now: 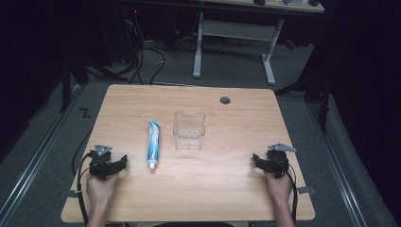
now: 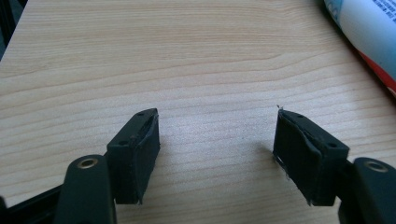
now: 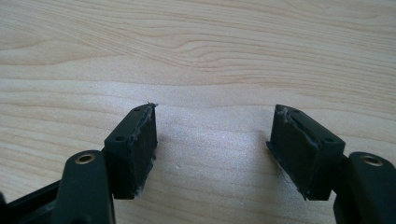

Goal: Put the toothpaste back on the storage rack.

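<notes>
Toothpaste (image 1: 153, 144) lies flat on the table (image 1: 227, 189), just right of the left gripper (image 1: 118, 165), whose jaws gape wide on nothing. Well right of the tube, the right gripper (image 1: 259, 161) gapes equally wide, empty. Beyond the tube, slightly right, stands a clear bin (image 1: 189, 130).
</notes>
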Available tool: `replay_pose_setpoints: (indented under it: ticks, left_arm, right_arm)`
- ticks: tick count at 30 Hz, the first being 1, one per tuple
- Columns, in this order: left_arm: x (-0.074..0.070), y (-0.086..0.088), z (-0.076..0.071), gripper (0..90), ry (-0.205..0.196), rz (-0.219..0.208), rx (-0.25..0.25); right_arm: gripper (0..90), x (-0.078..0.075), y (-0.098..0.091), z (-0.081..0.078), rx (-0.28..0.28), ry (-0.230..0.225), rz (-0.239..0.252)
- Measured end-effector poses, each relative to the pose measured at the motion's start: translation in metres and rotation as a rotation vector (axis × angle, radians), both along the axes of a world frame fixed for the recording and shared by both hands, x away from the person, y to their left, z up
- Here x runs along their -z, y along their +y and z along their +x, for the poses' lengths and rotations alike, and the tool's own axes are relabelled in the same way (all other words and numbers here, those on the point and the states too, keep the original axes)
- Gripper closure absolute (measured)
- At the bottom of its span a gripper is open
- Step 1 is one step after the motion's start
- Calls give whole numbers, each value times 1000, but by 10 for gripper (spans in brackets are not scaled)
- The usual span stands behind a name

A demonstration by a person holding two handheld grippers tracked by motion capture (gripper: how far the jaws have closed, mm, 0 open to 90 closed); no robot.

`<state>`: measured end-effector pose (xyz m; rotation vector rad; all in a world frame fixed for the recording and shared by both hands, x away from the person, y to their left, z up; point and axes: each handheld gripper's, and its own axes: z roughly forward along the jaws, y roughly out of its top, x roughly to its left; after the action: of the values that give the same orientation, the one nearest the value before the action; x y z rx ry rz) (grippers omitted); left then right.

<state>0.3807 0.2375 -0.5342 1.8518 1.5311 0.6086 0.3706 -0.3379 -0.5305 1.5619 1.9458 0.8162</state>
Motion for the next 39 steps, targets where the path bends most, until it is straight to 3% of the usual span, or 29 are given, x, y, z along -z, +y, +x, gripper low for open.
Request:
replay_pose_setpoints:
  ticks: [4,8,16,31,39]
  left_arm:
    - [-2,0,-2,326,13,-16,10]
    - [-3,-4,-5,333,6,1,36]
    - [-8,-10,-12,338,1,-15,75]
    - [-21,-29,-22,363,-29,-70,162]
    - [-31,-41,-26,368,-47,-72,185]
  right_arm:
    - [320,0,0,0,0,0,0]
    - [320,0,0,0,0,0,0]
    - [320,0,0,0,-1,0,0]
    - [320,0,0,0,-1,1,0]
    - [320,0,0,0,-1,1,0]
